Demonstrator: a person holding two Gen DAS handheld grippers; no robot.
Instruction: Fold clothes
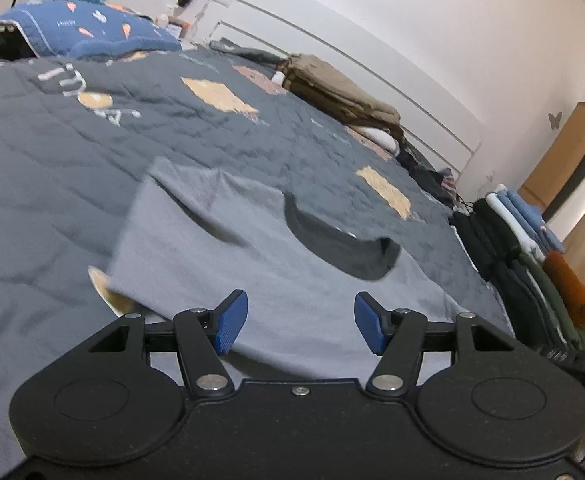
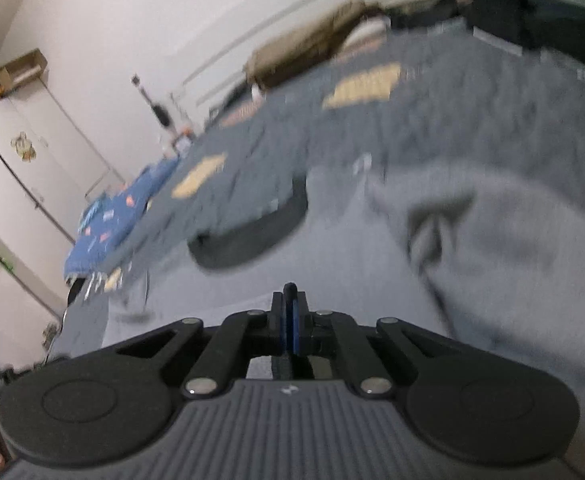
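A grey T-shirt (image 1: 252,260) lies spread on a dark grey quilt (image 1: 92,140), its dark collar (image 1: 340,248) facing the far side. One sleeve looks folded in at the upper left. My left gripper (image 1: 300,322) hovers open over the shirt's near part, with nothing between its blue pads (image 1: 232,322). In the blurred right wrist view, the same T-shirt (image 2: 352,264) fills the foreground with its collar (image 2: 252,240) ahead. My right gripper (image 2: 291,320) is shut, and a thin dark strip of the shirt's fabric shows pinched between its jaws.
A stack of folded clothes (image 1: 532,248) stands at the bed's right edge. A tan folded garment (image 1: 340,92) lies along the far side by the white wall. A blue patterned pillow (image 1: 92,28) sits at the far left. A white wardrobe (image 2: 20,168) stands beyond the bed.
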